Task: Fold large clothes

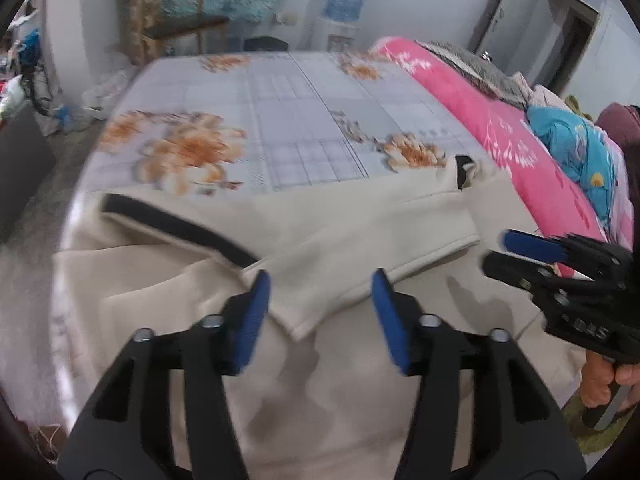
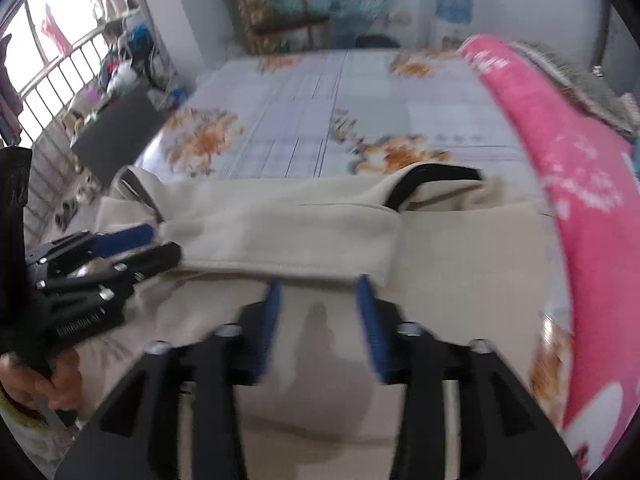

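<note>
Nearest in the left wrist view, the left gripper hangs over the cream garment with its blue-padded jaws spread apart and nothing pinched between them; a folded sleeve's hem lies just under and ahead of the tips. In the right wrist view the right gripper likewise stands with its jaws parted and empty above the same cream garment, the sleeve's edge just ahead of its fingertips. Each gripper shows in the other's view: the right one at the right edge of the left view, a hand on its handle, and the left one at the left edge of the right view, also held by a hand.

The garment lies spread flat on the near part of the bed, one sleeve folded across its body, black trim at the collar and along a seam. Beyond it the floral bedsheet is bare. A pink blanket runs along the bed's right side, with a blue patterned pillow past it.

Farther off by the wall stand a wooden chair and a water dispenser carrying a blue bottle; what is in it I cannot tell
</note>
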